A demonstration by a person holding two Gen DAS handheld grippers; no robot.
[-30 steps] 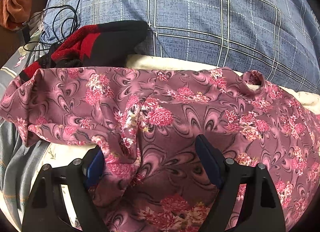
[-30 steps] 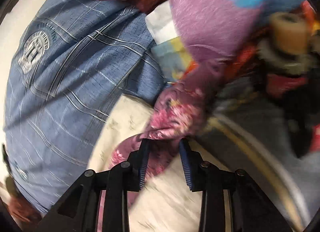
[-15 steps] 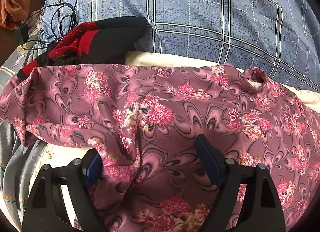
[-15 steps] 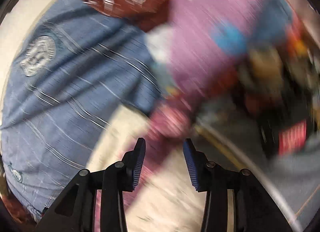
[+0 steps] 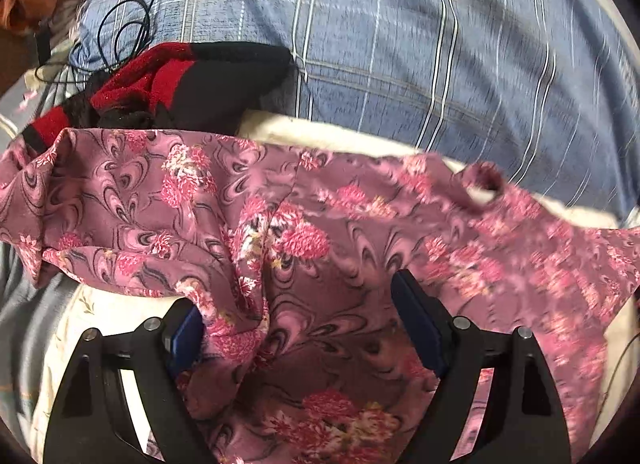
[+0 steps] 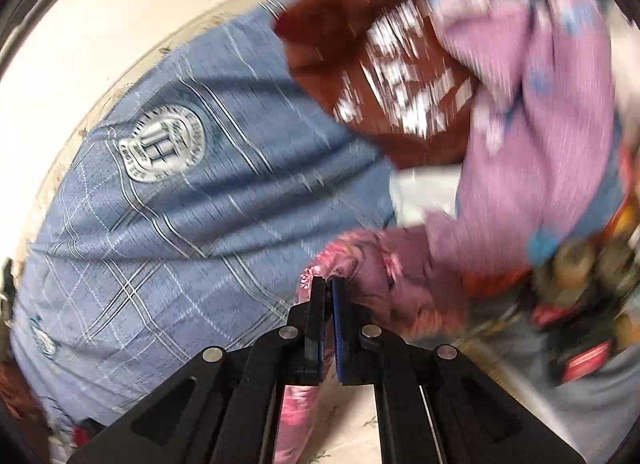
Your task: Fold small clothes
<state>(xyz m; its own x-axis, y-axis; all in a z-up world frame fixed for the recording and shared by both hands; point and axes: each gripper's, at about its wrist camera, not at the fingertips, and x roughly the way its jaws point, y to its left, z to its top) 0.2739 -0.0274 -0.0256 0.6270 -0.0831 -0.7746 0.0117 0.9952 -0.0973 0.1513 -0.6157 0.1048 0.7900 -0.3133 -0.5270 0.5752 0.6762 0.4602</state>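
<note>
A blue plaid pillow (image 5: pixel 400 44) fills the upper half of the left wrist view and the left of the right wrist view, where a round crest is printed on it. Below it in the left view the pink floral garment (image 5: pixel 312 232) spreads across the middle and lower frame on a cream sheet (image 5: pixel 100 312). A red and black knit (image 5: pixel 192 76) lies at upper left, touching the garment's top edge, with a black cable (image 5: pixel 120 24) looped above it. The left gripper (image 5: pixel 298 324) sits at the bottom, jaws wide apart, cloth bunched between them. In the blurred right view, the right gripper (image 6: pixel 328 292) at bottom centre has just been closing and is clamped on an edge of the garment (image 6: pixel 376 268). A purple cloth (image 6: pixel 540 124) and a dark red bag (image 6: pixel 380 76) fill the upper right
</note>
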